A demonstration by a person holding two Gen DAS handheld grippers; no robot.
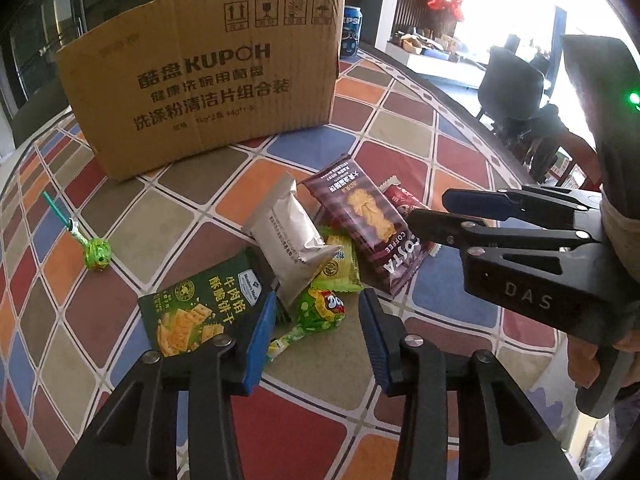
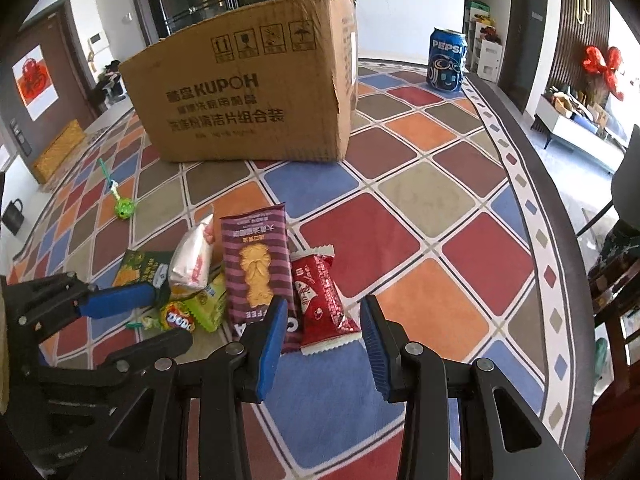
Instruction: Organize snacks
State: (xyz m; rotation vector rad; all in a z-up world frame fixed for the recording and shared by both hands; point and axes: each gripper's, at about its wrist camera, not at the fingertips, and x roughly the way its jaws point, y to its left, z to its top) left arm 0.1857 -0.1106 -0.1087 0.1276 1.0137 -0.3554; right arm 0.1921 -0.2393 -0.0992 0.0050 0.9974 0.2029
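Nothing looks sorted yet: the snack pile (image 1: pixel 312 256) lies just ahead of both grippers, the cardboard box (image 1: pixel 200 80) beyond. The left gripper (image 1: pixel 316 320) straddles a lollipop (image 1: pixel 316 314) without pinching it; the right gripper (image 2: pixel 324 332), partly open, holds nothing.

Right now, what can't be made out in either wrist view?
- Inside of the cardboard box: both views show only its outer walls.
- Yellow-green packet: mostly buried under the silver packet.
- Red packet, left view: partly behind the right gripper.

Both wrist views look steeply down, close over the shared snack pile (image 1: pixel 316 248), toward the carton (image 2: pixel 248 84).
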